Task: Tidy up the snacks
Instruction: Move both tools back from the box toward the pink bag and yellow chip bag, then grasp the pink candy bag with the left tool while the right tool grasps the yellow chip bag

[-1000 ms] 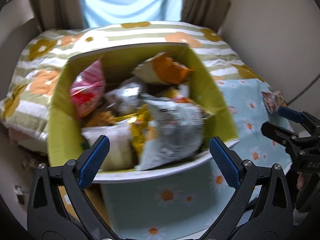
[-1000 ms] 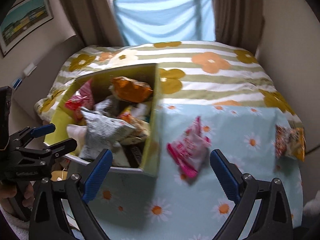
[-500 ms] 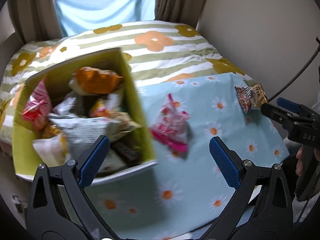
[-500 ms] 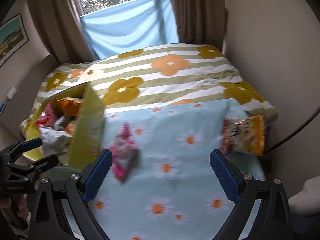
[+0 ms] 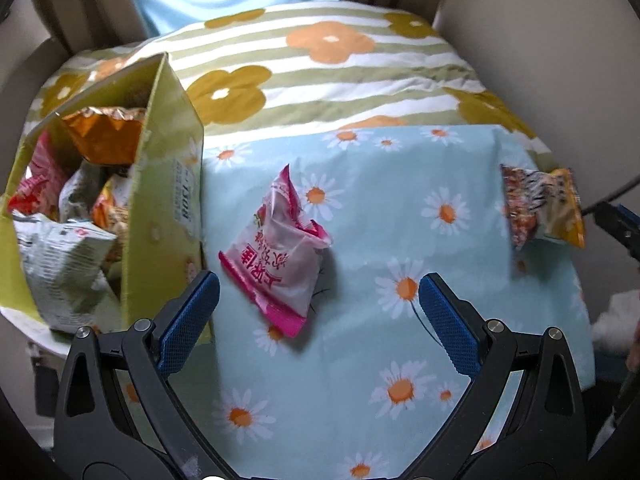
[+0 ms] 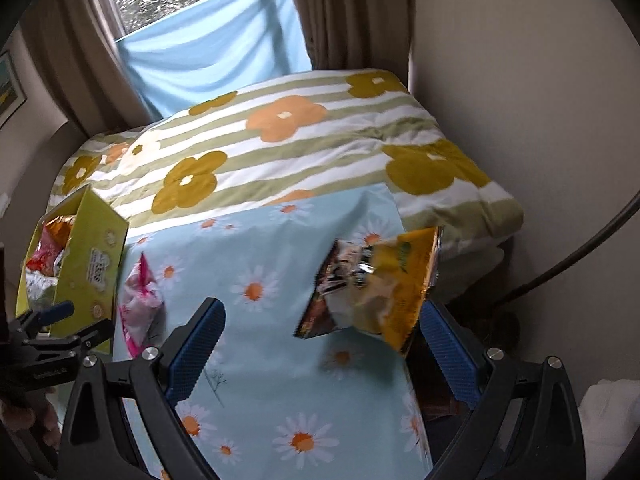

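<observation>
A pink-and-white snack packet [image 5: 280, 252] lies on the daisy-print cloth [image 5: 380, 208], just ahead of my open, empty left gripper [image 5: 319, 300]. It shows at the left in the right wrist view [image 6: 140, 300]. A yellow-and-black snack bag [image 6: 372, 288] lies at the cloth's right edge, just ahead of my open, empty right gripper [image 6: 320, 328]; it also shows in the left wrist view [image 5: 540, 208]. A yellow-green box [image 5: 168, 200] full of snack bags stands at the left, also in the right wrist view [image 6: 92, 264].
The cloth lies over a striped flowered quilt [image 6: 288, 144]. A wall [image 6: 520, 80] is close on the right, with a dark cable [image 6: 580, 248]. Curtains [image 6: 340, 12] and a blue sheet hang behind. The right gripper's tip shows at the left wrist view's right edge [image 5: 618, 224].
Both grippers have swung right, away from the box. The left now faces the pink packet, the right now faces the yellow bag, which looks nearer. Both stay open.
</observation>
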The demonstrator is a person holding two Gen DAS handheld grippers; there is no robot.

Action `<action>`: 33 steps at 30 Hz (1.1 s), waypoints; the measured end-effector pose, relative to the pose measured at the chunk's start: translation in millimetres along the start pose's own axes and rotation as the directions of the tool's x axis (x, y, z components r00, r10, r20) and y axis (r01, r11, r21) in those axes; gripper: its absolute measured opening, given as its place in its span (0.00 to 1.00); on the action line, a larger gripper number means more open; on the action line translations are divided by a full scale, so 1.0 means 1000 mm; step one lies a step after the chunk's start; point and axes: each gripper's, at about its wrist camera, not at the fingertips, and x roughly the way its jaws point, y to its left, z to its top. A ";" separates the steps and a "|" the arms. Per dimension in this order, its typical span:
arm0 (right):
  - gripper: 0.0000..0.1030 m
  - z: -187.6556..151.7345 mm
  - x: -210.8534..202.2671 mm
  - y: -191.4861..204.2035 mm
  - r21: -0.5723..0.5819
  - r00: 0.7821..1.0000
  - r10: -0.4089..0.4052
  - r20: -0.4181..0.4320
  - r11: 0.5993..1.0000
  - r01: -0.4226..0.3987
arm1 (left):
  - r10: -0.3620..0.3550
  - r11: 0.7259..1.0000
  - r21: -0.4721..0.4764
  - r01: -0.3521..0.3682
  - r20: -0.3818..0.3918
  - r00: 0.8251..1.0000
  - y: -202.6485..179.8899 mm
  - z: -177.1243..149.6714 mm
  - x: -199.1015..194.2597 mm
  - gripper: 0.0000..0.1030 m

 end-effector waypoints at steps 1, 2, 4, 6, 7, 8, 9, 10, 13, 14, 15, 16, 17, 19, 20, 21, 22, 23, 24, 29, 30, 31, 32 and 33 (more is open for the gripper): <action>0.94 0.001 0.006 -0.005 0.017 1.000 0.000 -0.008 1.000 0.000 | 0.002 1.000 -0.012 -0.002 -0.005 1.000 -0.001 0.000 0.009 0.97; 0.94 0.001 0.011 -0.009 0.032 1.000 0.003 -0.017 0.999 -0.002 | 0.005 1.000 -0.017 -0.005 -0.004 1.000 -0.002 0.000 0.015 0.97; 0.94 0.002 0.023 -0.016 0.058 1.000 -0.006 -0.028 0.998 0.007 | 0.035 0.999 -0.014 -0.035 -0.006 0.999 -0.006 0.000 0.031 0.97; 0.94 0.003 0.034 -0.021 0.074 0.999 -0.030 -0.040 0.997 0.033 | 0.058 0.998 -0.007 -0.058 0.001 0.998 -0.006 0.000 0.041 0.97; 0.94 0.003 0.039 -0.023 0.082 0.998 -0.051 -0.042 0.995 0.055 | 0.065 0.998 -0.003 -0.065 0.008 0.998 -0.007 0.000 0.047 0.97; 0.94 0.004 0.044 -0.025 0.090 0.997 -0.061 -0.046 0.994 0.065 | 0.070 0.998 0.000 -0.070 0.014 0.997 -0.006 0.000 0.051 0.97; 0.94 0.005 0.049 -0.027 0.097 0.996 -0.069 -0.054 0.993 0.074 | 0.077 0.997 0.005 -0.077 0.019 0.997 -0.006 0.001 0.055 0.97; 0.94 0.005 0.053 -0.029 0.105 0.996 -0.072 -0.060 0.991 0.078 | 0.085 0.996 0.012 -0.085 0.022 0.996 -0.006 0.002 0.060 0.97; 0.94 0.006 0.062 -0.032 0.120 0.995 -0.068 -0.074 0.990 0.077 | 0.116 0.993 0.029 -0.117 0.031 0.993 -0.006 0.005 0.069 0.97; 0.94 0.007 0.065 -0.032 0.121 0.995 -0.067 -0.078 0.990 0.076 | 0.125 0.992 0.030 -0.126 0.033 0.992 -0.004 0.006 0.071 0.97; 0.94 0.007 0.067 -0.033 0.123 0.994 -0.068 -0.080 0.989 0.077 | 0.132 0.991 0.030 -0.133 0.033 0.991 -0.002 0.007 0.074 0.97; 0.94 0.008 0.069 -0.033 0.125 0.994 -0.071 -0.080 0.989 0.081 | 0.135 0.990 0.029 -0.135 0.028 0.991 -0.001 0.008 0.078 0.97; 0.94 0.008 0.071 -0.034 0.129 0.995 -0.067 -0.079 0.989 0.077 | 0.135 0.990 0.030 -0.135 0.012 0.991 0.001 0.009 0.083 0.96; 0.94 0.010 0.075 -0.036 0.138 0.994 -0.069 -0.080 0.987 0.080 | 0.141 0.989 0.040 -0.140 -0.013 0.990 0.002 0.009 0.093 0.95; 0.94 0.010 0.077 -0.037 0.140 0.994 -0.070 -0.083 0.987 0.081 | 0.143 0.989 0.045 -0.142 -0.023 0.989 0.002 0.008 0.097 0.95; 0.94 0.010 0.079 -0.037 0.140 0.993 -0.071 -0.089 0.987 0.083 | 0.144 0.989 0.048 -0.142 -0.033 0.989 0.002 0.008 0.102 0.94; 0.94 0.011 0.081 -0.037 0.139 0.993 -0.075 -0.093 0.986 0.088 | 0.143 0.989 0.044 -0.141 -0.051 0.988 0.004 0.007 0.108 0.92; 0.94 0.011 0.083 -0.037 0.138 0.992 -0.078 -0.097 0.986 0.091 | 0.141 0.990 0.040 -0.139 -0.067 0.988 0.005 0.006 0.113 0.90; 0.94 0.011 0.085 -0.037 0.138 0.992 -0.078 -0.100 0.986 0.092 | 0.119 0.993 0.019 -0.118 -0.064 0.991 0.009 0.006 0.114 0.90; 0.94 0.013 0.091 -0.039 0.148 0.992 -0.072 -0.102 0.985 0.087 | 0.092 0.996 0.008 -0.091 -0.078 0.993 0.012 0.008 0.118 0.88; 0.94 0.013 0.093 -0.040 0.149 0.992 -0.072 -0.107 0.985 0.088 | 0.086 0.996 0.008 -0.086 -0.078 0.993 0.012 0.007 0.118 0.87; 0.94 0.013 0.094 -0.039 0.148 0.991 -0.074 -0.108 0.985 0.090 | 0.079 0.997 0.014 -0.079 -0.078 0.994 0.012 0.008 0.118 0.84; 0.94 0.013 0.095 -0.039 0.147 0.991 -0.076 -0.108 0.985 0.092 | 0.077 0.997 0.020 -0.075 -0.076 0.994 0.013 0.008 0.117 0.81; 0.94 0.014 0.096 -0.039 0.144 0.991 -0.078 -0.109 0.985 0.094 | 0.074 0.997 0.034 -0.072 -0.080 0.994 0.011 0.010 0.117 0.77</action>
